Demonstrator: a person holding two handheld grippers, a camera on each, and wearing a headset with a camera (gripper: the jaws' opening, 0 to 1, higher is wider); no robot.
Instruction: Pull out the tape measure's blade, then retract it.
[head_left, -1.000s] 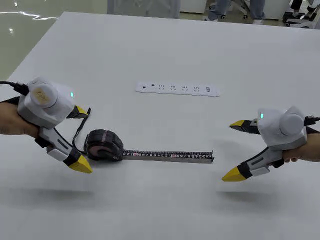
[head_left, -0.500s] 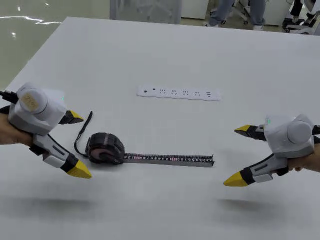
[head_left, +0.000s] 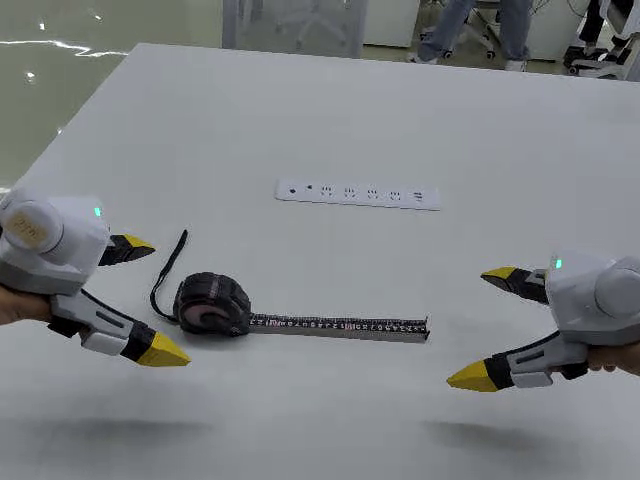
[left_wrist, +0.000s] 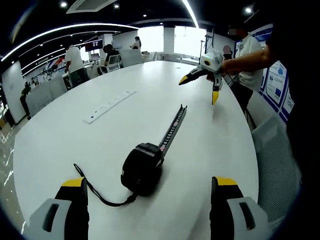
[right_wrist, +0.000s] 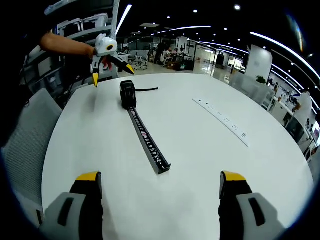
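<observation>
The tape measure (head_left: 210, 303) lies on the table (head_left: 300, 100), its blade (head_left: 340, 326) extended toward the right gripper (head_left: 472, 326). The left gripper (head_left: 160, 300) hovers beside the case. Both grippers' jaws are wide and hold nothing. A power strip (head_left: 357, 194) lies beyond.

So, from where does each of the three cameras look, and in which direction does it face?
Head view: on the person's head, facing forward and down at the tape measure, its blade out; left tongs, right tongs, left hand and right hand show.
Left gripper view: on the left tongs, facing along the blade from the case end; own jaws below.
Right gripper view: on the right tongs, facing the blade's hook end; own jaws below.
Shared: both gripper views show the power strip and the opposite tongs.
</observation>
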